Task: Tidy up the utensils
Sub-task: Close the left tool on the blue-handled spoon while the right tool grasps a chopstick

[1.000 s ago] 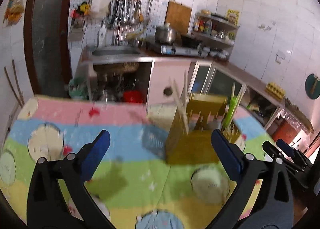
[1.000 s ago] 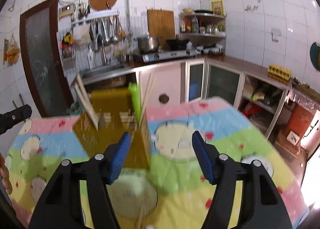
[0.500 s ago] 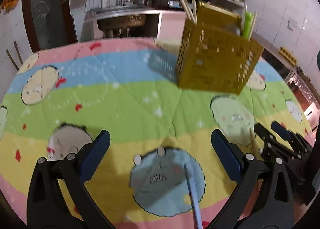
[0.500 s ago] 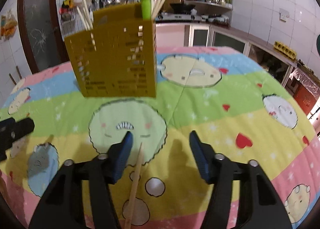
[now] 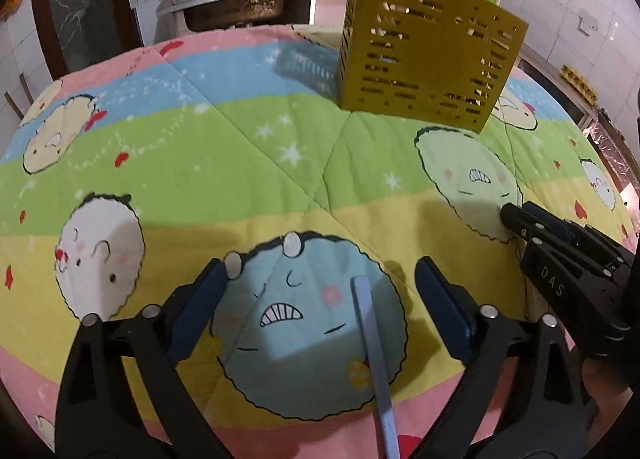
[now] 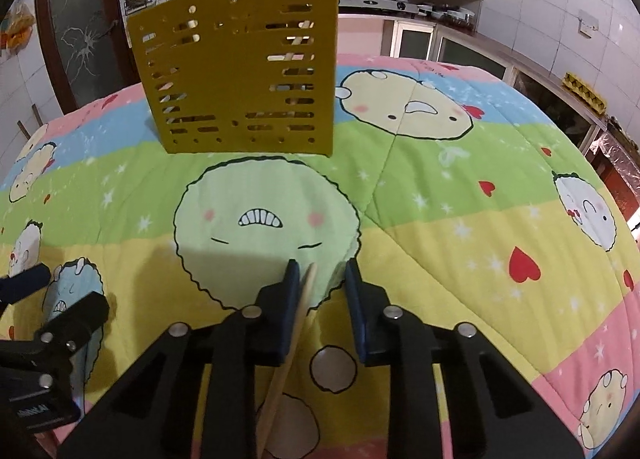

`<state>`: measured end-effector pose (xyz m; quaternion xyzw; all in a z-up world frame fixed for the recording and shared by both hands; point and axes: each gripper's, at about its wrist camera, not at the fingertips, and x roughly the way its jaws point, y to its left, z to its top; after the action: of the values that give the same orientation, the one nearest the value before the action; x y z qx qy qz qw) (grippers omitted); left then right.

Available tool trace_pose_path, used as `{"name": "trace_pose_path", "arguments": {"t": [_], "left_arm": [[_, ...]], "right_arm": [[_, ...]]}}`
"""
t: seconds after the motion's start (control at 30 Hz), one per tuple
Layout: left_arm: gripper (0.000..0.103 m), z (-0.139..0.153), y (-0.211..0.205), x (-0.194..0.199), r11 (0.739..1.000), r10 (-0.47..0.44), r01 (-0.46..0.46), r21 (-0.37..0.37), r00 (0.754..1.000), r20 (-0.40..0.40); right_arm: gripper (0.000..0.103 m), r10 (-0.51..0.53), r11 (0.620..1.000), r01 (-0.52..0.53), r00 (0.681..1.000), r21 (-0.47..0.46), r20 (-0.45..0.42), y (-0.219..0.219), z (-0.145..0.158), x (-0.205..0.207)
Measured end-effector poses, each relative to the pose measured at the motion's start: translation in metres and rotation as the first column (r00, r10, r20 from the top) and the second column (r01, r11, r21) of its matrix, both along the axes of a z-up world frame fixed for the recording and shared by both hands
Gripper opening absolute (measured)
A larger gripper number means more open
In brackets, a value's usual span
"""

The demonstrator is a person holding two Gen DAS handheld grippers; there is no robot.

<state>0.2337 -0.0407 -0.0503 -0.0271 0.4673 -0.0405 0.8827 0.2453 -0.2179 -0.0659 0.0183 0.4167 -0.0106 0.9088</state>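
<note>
A quilted cloth (image 6: 440, 195) with pastel stripes and cartoon faces is covering the round table, its soft surface falling away at the pink rim close to both grippers. To the right of the right gripper (image 6: 320, 273) the cloth is lying bare to the edge; between the two grippers and the holder (image 6: 240, 75) there is a broad free band of green and yellow.

The holder, a stiff mustard-yellow box with slotted walls, is standing upright toward the far side of the cloth, with pale sticks and a green piece poking out of its top.

The right gripper's jaws have just been closing and are standing narrow, with a gap left; a slim, pale wooden chopstick (image 6: 298, 315) is lying between the blue pads, touching or nearly touching the left one, clear of the right one.

The left gripper (image 5: 320, 279) has just been closing slightly and is standing wide apart, low over the blue cartoon face. A flat, pale blue stick (image 5: 372, 347) is lying on the cloth between its pads, touching neither, running toward the near rim.
</note>
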Motion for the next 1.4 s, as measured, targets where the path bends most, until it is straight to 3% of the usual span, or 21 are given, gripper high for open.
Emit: {"name": "trace_pose_path", "arguments": {"t": [0.13,0.4,0.73,0.9,1.1,1.2,1.4], "left_arm": [[0.08,-0.001,-0.001,-0.002,1.0,-0.001,0.001,0.006,1.0,0.0],[0.068,-0.004,-0.01,-0.006,0.999,-0.031,0.03,0.035,1.0,0.006],[0.032,-0.002,-0.018,-0.014,0.997,-0.068,0.067,0.047,0.997,0.024],[0.026,-0.004,-0.023,-0.009,0.996,-0.072,0.07,0.062,0.997,0.025],[0.017,-0.003,-0.018,-0.003,0.998,-0.058,0.057,0.026,0.998,0.031],[0.006,-0.002,-0.018,-0.003,0.998,-0.053,0.052,0.025,0.998,0.041],[0.006,0.0,-0.016,-0.004,0.998,-0.053,0.053,0.017,0.997,0.054]], "right_arm": [[0.01,0.026,0.999,-0.026,1.0,0.019,0.003,0.002,-0.001,0.001],[0.007,0.036,0.997,-0.038,0.999,0.067,0.022,-0.003,0.0,-0.005],[0.007,0.017,0.994,-0.021,0.999,0.103,0.04,-0.012,0.001,-0.011],[0.007,0.017,0.995,-0.02,0.999,0.095,0.038,-0.012,0.0,-0.01],[0.007,0.017,0.996,-0.02,0.999,0.091,0.038,-0.012,0.0,-0.011],[0.007,0.016,0.996,-0.02,0.999,0.09,0.04,-0.013,0.0,-0.011],[0.007,0.011,0.996,-0.015,0.999,0.091,0.049,-0.013,0.001,-0.012]]}}
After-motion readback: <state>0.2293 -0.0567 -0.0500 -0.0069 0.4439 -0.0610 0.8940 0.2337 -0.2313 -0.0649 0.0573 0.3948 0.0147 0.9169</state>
